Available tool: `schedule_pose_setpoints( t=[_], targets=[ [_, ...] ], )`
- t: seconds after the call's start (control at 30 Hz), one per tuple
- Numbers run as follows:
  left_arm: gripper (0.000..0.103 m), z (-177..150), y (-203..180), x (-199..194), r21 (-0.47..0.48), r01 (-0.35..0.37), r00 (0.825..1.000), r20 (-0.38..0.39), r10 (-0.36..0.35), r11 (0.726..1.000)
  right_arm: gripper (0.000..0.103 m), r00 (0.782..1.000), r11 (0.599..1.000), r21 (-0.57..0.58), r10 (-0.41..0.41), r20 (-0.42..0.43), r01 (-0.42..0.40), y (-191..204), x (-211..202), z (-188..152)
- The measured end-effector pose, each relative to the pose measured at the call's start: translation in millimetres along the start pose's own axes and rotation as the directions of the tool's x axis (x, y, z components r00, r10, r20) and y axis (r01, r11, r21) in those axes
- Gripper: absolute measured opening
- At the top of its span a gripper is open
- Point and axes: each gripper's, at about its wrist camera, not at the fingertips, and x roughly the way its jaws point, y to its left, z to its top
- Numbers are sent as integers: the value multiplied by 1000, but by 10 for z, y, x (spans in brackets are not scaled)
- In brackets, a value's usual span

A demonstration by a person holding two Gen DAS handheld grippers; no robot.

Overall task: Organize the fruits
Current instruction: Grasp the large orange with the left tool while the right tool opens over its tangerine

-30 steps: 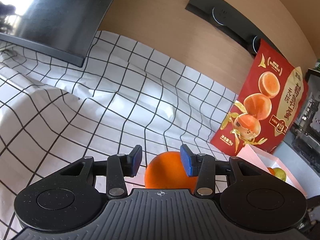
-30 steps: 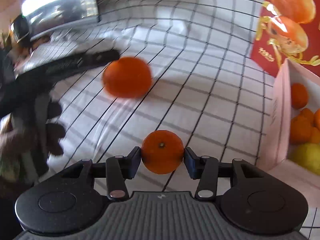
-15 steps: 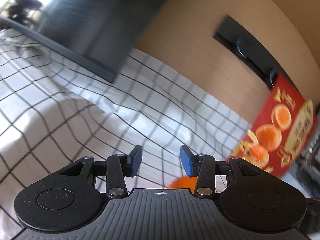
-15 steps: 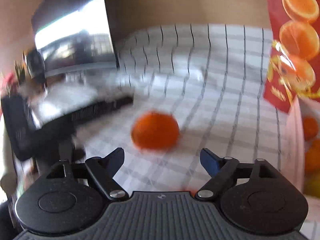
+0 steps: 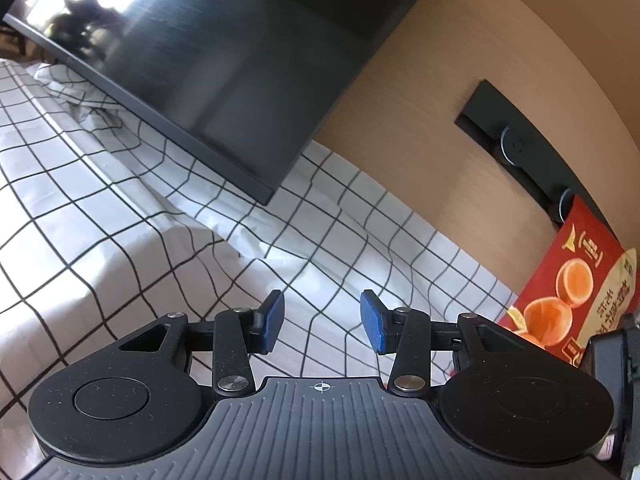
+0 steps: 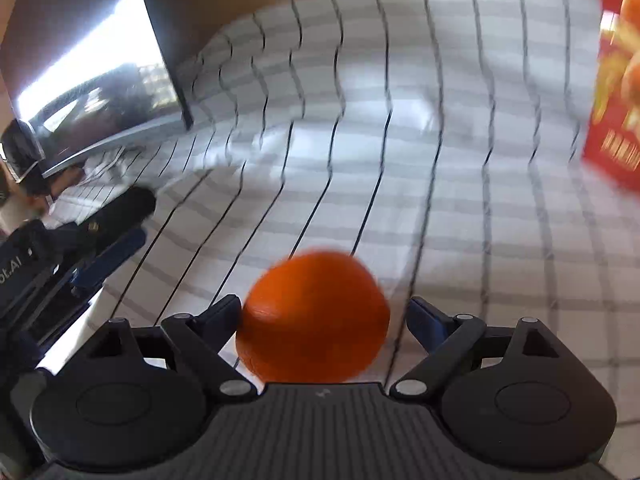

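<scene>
R-cam: my right claw (image 6: 325, 314) over the checked cloth (image 6: 440, 160), jaws wide and just been opening, one orange (image 6: 316, 316) sitting between them at 6 o'clock of the frame. Left-side pad looks to brush the fruit's skin, though blur makes that hard to call; right-side pad stands clear of it, strip of cloth showing in the gap. Not a grip. The orange is low, on or just above the cloth, can't tell which. Red fruit pack (image 6: 612, 100), printed w/ oranges, stands at 2 o'clock at the cloth's edge, well apart from the fruit. Dark monitor (image 6: 100, 80) at 10 o'clock.

L-cam: my left claw (image 5: 322, 322) near level over the same cloth (image 5: 120, 240), blue pads at a narrow gap, nothing between them, only grid lines showing through. Same monitor (image 5: 200, 60) fills 11 to 12 o'clock, lower edge close over the wrinkled cloth. Tan wood panel (image 5: 420, 100) behind, w/ a black socket strip (image 5: 520, 148) at 2 o'clock. Red pack (image 5: 580, 292) at 3 o'clock, upright against the panel. No fruit in this view

My left claw's dark fingers also show at 9 o'clock in R-cam, apart from the orange
</scene>
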Motion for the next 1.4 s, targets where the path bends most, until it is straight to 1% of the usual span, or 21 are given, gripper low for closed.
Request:
schedule_pose_setpoints(
  t=[0.03, 0.13, 0.2, 0.27, 0.3, 0.37, 0.47, 0.5, 0.57, 0.6, 0.67, 0.77, 0.83, 0.9, 0.97, 1.07, 1.1, 1.13, 1.2, 1.3, 1.4],
  targets=[
    [46, -8, -6, 6, 4, 4, 1000, -6, -4, 1000, 89, 1000, 1000, 5, 15, -22, -14, 1, 21, -27],
    [46, -48, -37, 60, 15, 29, 998, -48, -28, 999, 87, 1000, 996, -89, -17, 7, 17, 104, -37, -112],
    [46, -91, -63, 115, 17, 65, 993, -96, -63, 998, 86, 999, 989, -141, -32, 22, 35, 138, -130, -157],
    [46, -125, -92, 160, 15, 98, 984, -148, -95, 995, 86, 999, 985, -168, -36, 25, 40, 101, -257, -174],
    [46, -143, -125, 161, 26, 110, 980, -170, -104, 994, 86, 999, 984, -174, -35, 25, 39, 58, -333, -170],
    [46, -183, -246, 103, 90, 131, 974, -198, -111, 987, 86, 999, 982, -184, -33, 37, 39, -44, -506, -171],
    [46, -253, -454, -7, 233, 145, 969, -229, -91, 962, 86, 997, 978, -204, -39, 63, 51, -228, -772, -226],
    [46, -293, -531, -33, 293, 144, 967, -243, -72, 945, 86, 996, 974, -219, -52, 73, 66, -277, -837, -270],
    [46, -365, -642, -33, 376, 125, 963, -268, -21, 918, 86, 993, 964, -246, -80, 85, 99, -398, -943, -396],
    [46, -391, -673, -22, 394, 115, 961, -278, -1, 912, 86, 992, 962, -250, -90, 83, 108, -458, -971, -462],
    [46, -400, -711, -6, 406, 106, 961, -276, 11, 908, 87, 991, 964, -236, -110, 74, 125, -594, -998, -592],
    [46, -394, -761, 26, 418, 102, 960, -280, 22, 903, 88, 994, 982, -180, -48, 103, 66, -789, -1110, -738],
    [46, -385, -788, 35, 413, 111, 956, -294, 17, 904, 88, 991, 983, -172, -40, 124, 61, -815, -1174, -808],
    [47, -380, -805, 55, 385, 144, 944, -331, -10, 911, 89, 987, 981, -187, -30, 157, 60, -826, -1230, -908],
    [51, -391, -825, 80, 350, 189, 923, -382, -45, 917, 92, 986, 980, -195, -10, 167, 43, -812, -1221, -988],
    [55, -456, -900, 117, 334, 244, 889, -451, -73, 911, 95, 990, 978, -206, 38, 136, -9, -789, -1138, -1072],
    [56, -483, -928, 123, 340, 253, 885, -460, -75, 906, 96, 990, 978, -206, 52, 128, -24, -783, -1101, -1087],
    [57, -505, -970, 117, 361, 251, 890, -450, -68, 898, 98, 991, 978, -204, 67, 116, -42, -783, -1057, -1106],
    [58, -538, -1041, 137, 393, 238, 899, -434, -49, 888, 98, 991, 975, -220, 58, 118, -31, -745, -1053, -1127],
    [62, -534, -1123, 203, 410, 209, 908, -417, -21, 888, 98, 991, 975, -219, 62, 117, -35, -749, -1051, -1141],
    [62, -520, -1215, 303, 406, 189, 905, -425, 2, 894, 98, 990, 977, -207, 68, 121, -42, -767, -1055, -1143]
  ],
)
